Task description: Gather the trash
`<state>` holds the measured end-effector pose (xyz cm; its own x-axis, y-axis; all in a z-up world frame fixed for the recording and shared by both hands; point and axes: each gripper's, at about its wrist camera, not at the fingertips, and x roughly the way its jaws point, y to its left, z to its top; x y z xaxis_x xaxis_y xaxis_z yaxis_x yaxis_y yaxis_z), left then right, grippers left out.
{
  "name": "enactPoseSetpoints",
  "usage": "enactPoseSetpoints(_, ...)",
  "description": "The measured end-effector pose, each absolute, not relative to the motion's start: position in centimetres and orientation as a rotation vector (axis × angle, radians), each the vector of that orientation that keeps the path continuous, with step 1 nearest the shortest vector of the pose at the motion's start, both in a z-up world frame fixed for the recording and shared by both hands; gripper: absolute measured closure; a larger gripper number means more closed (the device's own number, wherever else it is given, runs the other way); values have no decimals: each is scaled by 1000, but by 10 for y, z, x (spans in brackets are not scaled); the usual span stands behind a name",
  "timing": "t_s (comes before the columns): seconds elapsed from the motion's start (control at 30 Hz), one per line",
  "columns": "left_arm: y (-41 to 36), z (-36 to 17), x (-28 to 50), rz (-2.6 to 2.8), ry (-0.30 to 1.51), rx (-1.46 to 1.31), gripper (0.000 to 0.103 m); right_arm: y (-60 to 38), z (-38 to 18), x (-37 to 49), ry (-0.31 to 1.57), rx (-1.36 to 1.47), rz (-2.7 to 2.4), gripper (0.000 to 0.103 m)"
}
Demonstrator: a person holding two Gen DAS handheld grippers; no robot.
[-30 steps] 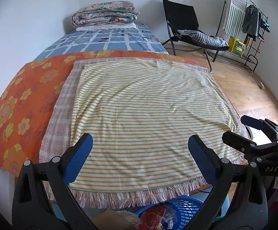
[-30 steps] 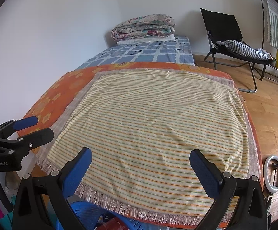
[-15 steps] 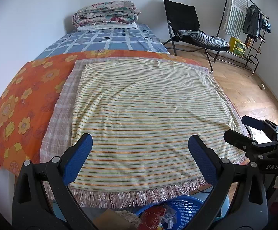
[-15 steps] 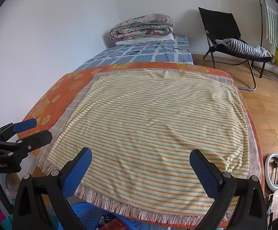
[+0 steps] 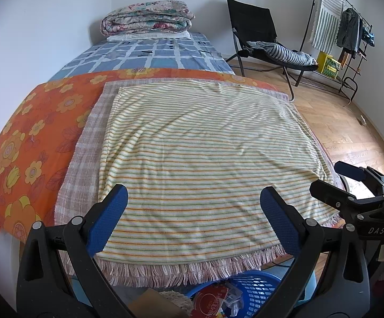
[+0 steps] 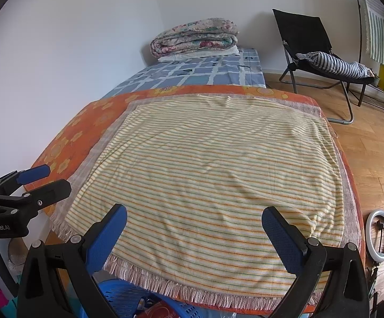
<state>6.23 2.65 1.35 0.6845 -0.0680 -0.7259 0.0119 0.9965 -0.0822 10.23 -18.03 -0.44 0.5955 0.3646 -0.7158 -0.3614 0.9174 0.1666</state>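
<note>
A blue plastic basket [image 5: 255, 286] with red and white wrappers [image 5: 213, 300] in it sits on the floor below the bed's near edge; it also shows in the right wrist view [image 6: 112, 298]. My left gripper [image 5: 193, 201] is open and empty, held above the striped blanket [image 5: 205, 153]. My right gripper [image 6: 193, 222] is open and empty over the same blanket [image 6: 213, 175]. Each gripper shows at the side of the other's view, the right one [image 5: 351, 182] and the left one [image 6: 32, 180]. No loose trash shows on the bed.
An orange flowered sheet [image 5: 32, 132] and a blue checked cover [image 5: 152, 55] lie on the bed, with folded quilts [image 5: 146, 18] at its head. A black folding chair [image 5: 260, 34], a clothes rack [image 5: 337, 26] and a ring light [image 6: 380, 234] stand on the wooden floor.
Both grippers have drifted slightly; the views shift a little. Both stay open and empty.
</note>
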Motion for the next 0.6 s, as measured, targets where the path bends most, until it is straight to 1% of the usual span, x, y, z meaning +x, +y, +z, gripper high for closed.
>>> enactPoseSetpoints(0.6, 29, 6, 59, -32, 831, -72, 1, -177, -7, 101, 839, -4, 424, 0)
